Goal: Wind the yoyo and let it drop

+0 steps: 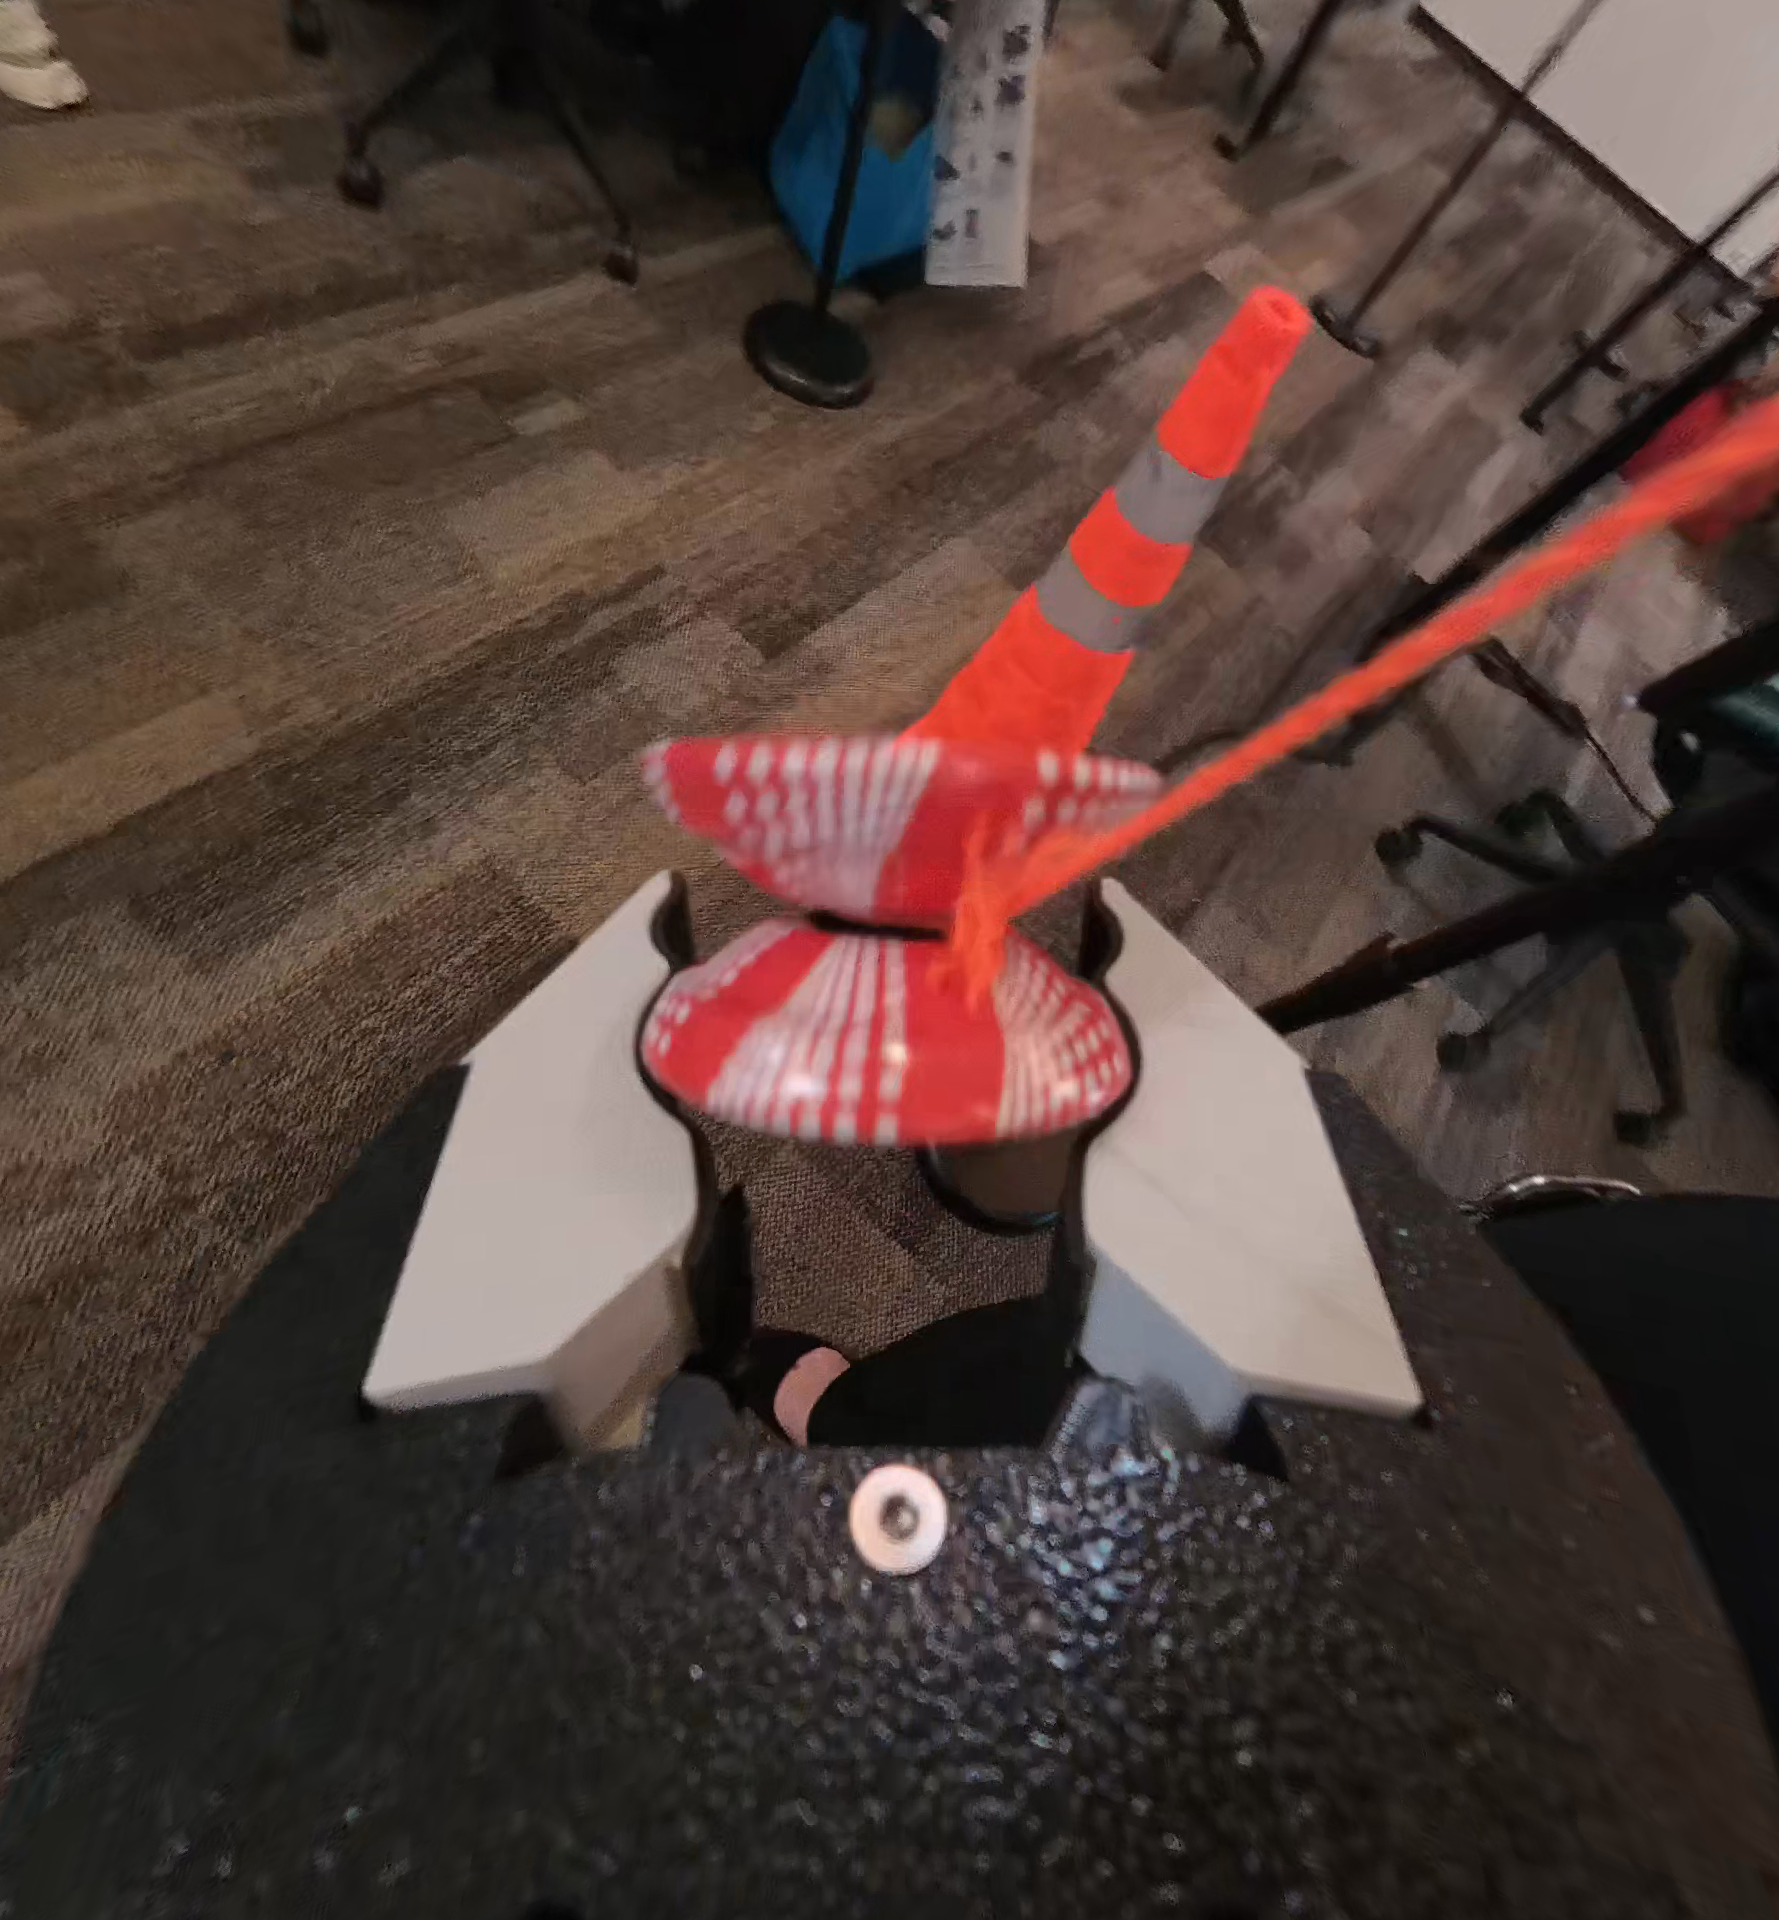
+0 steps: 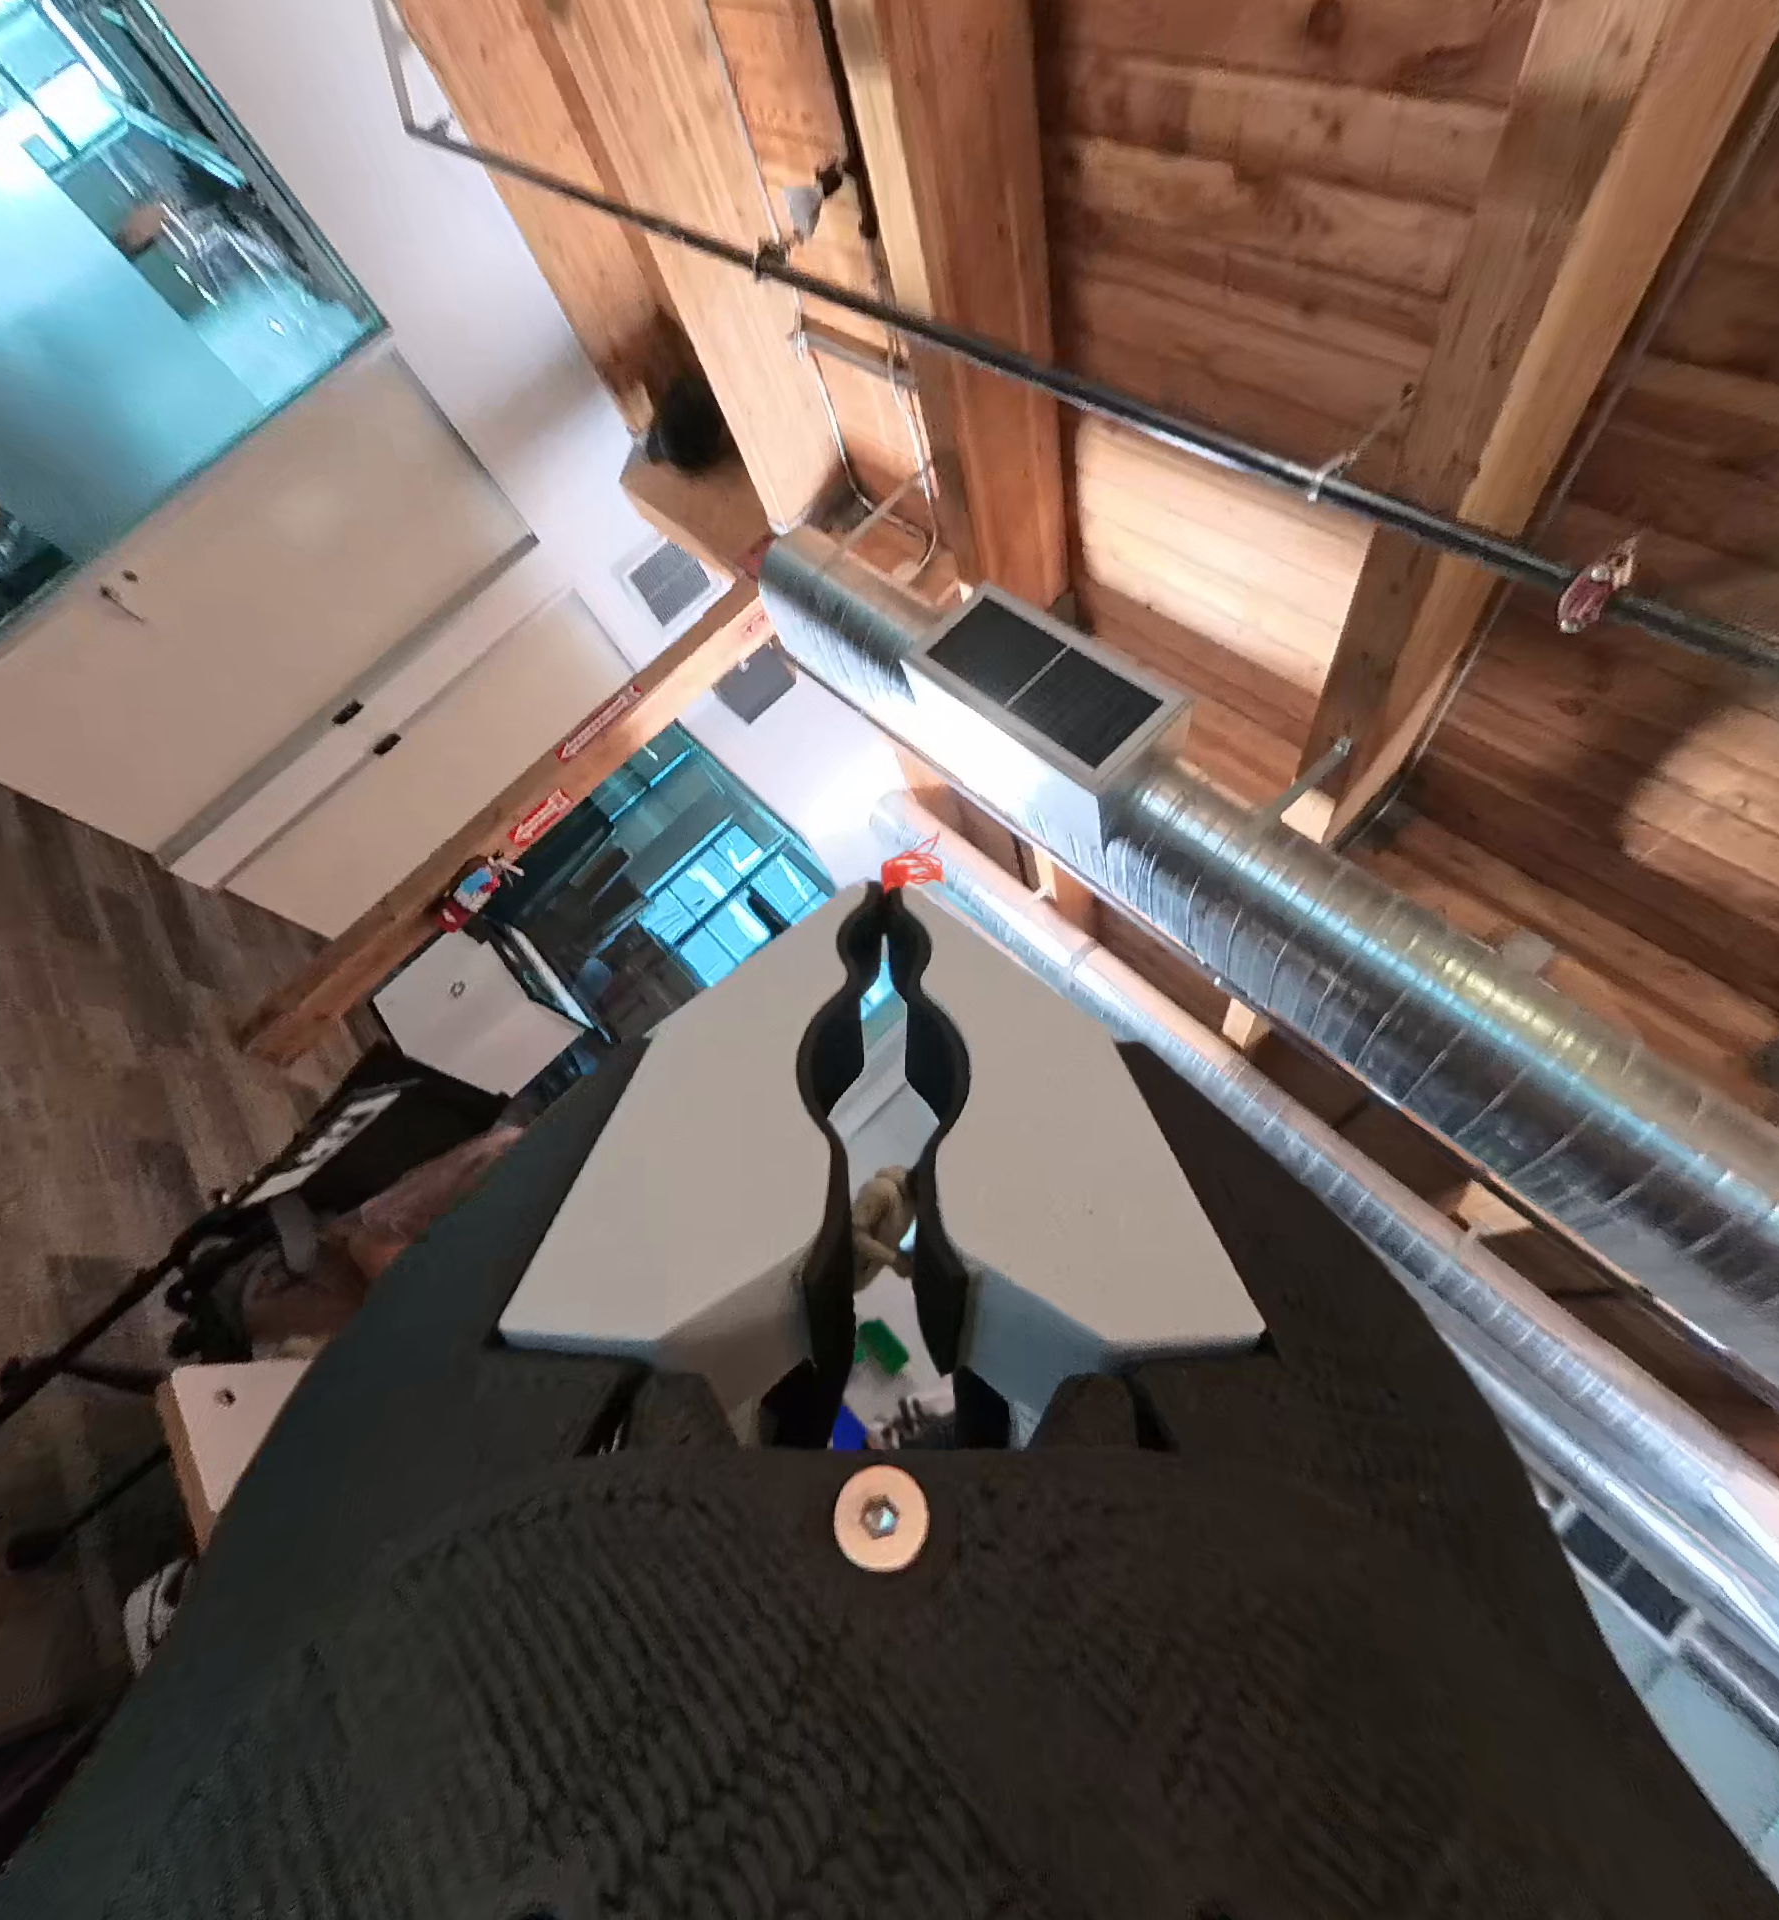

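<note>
We saw the left hand-held gripper (image 1: 890, 997) grasping the red-and-white striped plastic yoyo (image 1: 890, 935); the right hand-held gripper (image 2: 890, 914) pinched its frayed orange string (image 2: 911, 868).

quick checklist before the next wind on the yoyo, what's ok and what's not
1. Yoyo held between left fingers: ok.
2. String runs from the yoyo's groove, taut: ok.
3. String end pinched at right fingers: ok.
4. How much string is wound: cannot tell.
5. Space below for the drop, cone stands nearby: cannot tell.
</note>
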A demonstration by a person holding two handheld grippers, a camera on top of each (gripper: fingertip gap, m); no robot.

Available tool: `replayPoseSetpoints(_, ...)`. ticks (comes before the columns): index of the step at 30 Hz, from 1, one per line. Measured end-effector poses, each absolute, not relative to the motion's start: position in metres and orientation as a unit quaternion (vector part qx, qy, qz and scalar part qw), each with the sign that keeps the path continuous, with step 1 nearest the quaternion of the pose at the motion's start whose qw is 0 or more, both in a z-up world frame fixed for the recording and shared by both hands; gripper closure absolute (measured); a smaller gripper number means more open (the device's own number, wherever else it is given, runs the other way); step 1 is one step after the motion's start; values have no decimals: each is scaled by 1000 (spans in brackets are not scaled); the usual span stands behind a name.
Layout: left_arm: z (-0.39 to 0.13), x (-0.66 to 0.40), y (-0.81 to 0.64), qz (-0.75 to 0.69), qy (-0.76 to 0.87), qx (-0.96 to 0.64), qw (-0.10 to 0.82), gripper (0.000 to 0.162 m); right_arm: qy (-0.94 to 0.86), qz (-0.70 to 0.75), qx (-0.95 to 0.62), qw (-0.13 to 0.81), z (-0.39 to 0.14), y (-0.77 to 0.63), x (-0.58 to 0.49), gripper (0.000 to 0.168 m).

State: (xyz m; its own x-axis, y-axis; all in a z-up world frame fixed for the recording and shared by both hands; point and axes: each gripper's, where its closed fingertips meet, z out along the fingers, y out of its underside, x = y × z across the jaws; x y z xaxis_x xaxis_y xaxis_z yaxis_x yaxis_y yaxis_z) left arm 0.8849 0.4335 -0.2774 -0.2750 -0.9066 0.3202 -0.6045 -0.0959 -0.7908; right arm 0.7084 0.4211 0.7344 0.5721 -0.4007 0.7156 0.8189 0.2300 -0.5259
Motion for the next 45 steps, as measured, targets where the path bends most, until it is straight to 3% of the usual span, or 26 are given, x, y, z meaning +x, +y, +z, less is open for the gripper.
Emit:
replayPoseSetpoints(15, -215, 710, 569, -424, 429, -715, 354, 90, -285, -283, -371, 837, 779, 369, 575, 168)
replayPoseSetpoints(24, -114, 506, 595, -351, 261, -730, 526, 91, -334, -100, -315, 883, 773, 362, 523, 168)
replayPoseSetpoints(28, -84, 382, 590, -271, 165, -747, 584, 91, -379, -34, -359, 852, 723, 429, 491, 168)
replayPoseSetpoints(33, -90, 260, 568, -194, 63, -785, 586, 91, -458, 44, -416, 784, 622, 514, 420, 168)
replayPoseSetpoints(45, -142, 148, 580, -7, 90, -908, 409, 90, -515, 275, -510, 631, 355, 638, 264, 168)
